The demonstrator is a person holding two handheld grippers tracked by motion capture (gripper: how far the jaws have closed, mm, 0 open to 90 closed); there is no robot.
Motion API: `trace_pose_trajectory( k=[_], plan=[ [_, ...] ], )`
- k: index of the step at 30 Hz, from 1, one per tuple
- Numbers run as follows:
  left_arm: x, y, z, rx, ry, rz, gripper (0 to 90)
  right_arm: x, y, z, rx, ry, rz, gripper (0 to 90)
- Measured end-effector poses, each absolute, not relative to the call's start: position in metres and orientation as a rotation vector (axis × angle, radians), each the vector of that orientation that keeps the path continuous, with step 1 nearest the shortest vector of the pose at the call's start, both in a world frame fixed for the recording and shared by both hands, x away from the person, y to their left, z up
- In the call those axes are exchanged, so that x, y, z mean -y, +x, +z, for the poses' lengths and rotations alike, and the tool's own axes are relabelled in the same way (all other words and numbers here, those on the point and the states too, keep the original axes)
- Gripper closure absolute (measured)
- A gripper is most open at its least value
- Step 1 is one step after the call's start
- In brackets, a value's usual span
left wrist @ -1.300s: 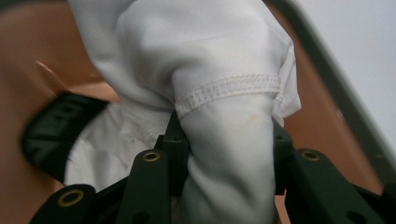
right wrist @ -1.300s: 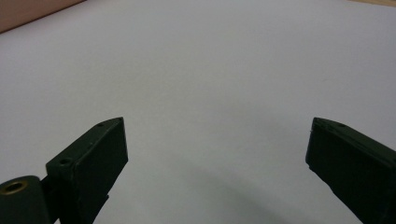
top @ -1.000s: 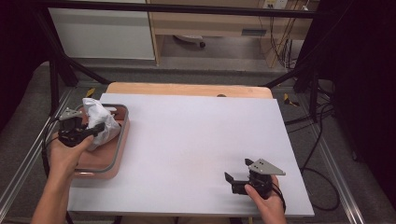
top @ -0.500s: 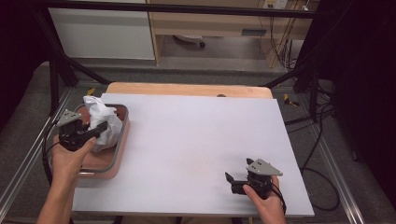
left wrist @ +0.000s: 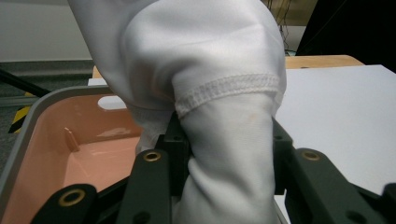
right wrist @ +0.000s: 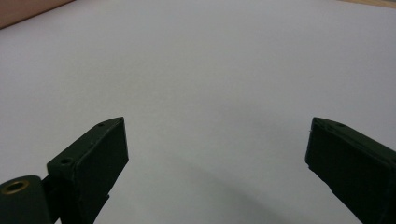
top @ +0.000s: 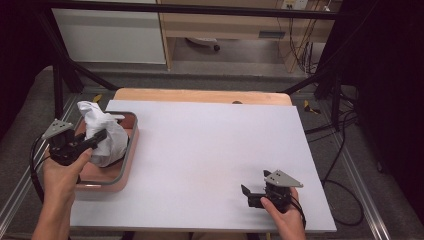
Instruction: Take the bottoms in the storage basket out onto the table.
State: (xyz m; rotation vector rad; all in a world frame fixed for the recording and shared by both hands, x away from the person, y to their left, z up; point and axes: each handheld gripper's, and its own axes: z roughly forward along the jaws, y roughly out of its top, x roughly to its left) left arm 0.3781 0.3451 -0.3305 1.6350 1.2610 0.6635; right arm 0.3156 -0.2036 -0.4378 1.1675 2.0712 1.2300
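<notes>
White cloth (top: pixel 102 132) bunched in pink tray (top: pixel 127 161), left gripper (top: pixel 95 138) clamped on it; right gripper (top: pixel 247 194) fingers apart

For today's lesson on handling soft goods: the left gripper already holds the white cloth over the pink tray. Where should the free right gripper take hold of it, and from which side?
Probably the hemmed fold of the white cloth, from the table side, away from the pink tray. The stitched edge stands proud just above where the left gripper is pinching the bunched cloth, and it faces the bare white table. The right gripper is open, so its jaws can close across that ridge.
</notes>
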Motion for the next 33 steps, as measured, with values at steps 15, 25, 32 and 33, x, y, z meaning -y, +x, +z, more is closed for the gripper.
trace_pose_trajectory(
  k=[15, 25, 32, 33],
  plan=[
    [-0.327, 0.374, -0.325, -1.212, 1.66, 0.669, 62.6, 0.21, 0.318, -0.438, -2.043, 1.186, 1.234, 5.9],
    [-0.321, 0.369, -0.318, -1.184, 1.655, 0.683, 62.6, 0.214, 0.317, -0.436, -2.019, 1.206, 1.26, 5.7],
    [-0.318, 0.366, -0.314, -1.168, 1.644, 0.691, 62.6, 0.214, 0.318, -0.436, -2.025, 1.199, 1.26, 5.7],
    [-0.318, 0.365, -0.312, -1.163, 1.64, 0.69, 62.6, 0.214, 0.318, -0.436, -2.025, 1.199, 1.26, 5.7]
  ],
)
